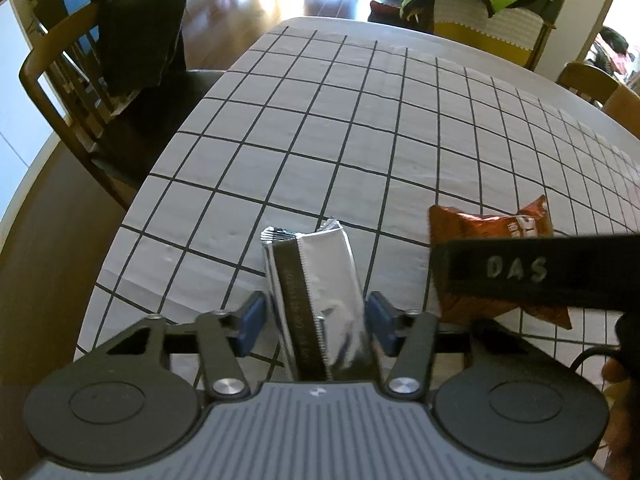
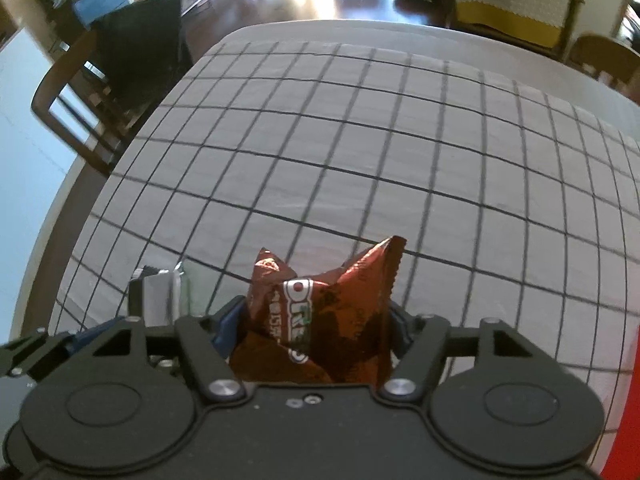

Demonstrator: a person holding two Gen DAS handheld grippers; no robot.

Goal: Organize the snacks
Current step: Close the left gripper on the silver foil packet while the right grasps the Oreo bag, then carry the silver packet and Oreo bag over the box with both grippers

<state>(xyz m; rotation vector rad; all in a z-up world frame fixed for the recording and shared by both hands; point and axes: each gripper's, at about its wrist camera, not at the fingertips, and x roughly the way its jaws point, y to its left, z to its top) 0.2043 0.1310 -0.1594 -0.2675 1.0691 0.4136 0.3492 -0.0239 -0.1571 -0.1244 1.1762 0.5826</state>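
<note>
My left gripper (image 1: 316,320) is shut on a silver foil snack packet (image 1: 316,280), which sticks forward between the blue pads above the checked tablecloth (image 1: 340,140). My right gripper (image 2: 318,332) is shut on a crumpled red-brown snack bag (image 2: 324,312). That bag also shows in the left wrist view (image 1: 488,232), right of the silver packet, partly hidden by the right gripper's black body. The silver packet also shows in the right wrist view (image 2: 160,296), to the left of the bag. Both packets are held close side by side over the near part of the table.
A wooden chair (image 1: 80,92) with a dark cloth over its back stands at the table's left side. Another chair (image 1: 592,84) is at the far right. A box with green clothing (image 1: 492,4) stands beyond the table. A red edge (image 2: 628,420) shows at the lower right.
</note>
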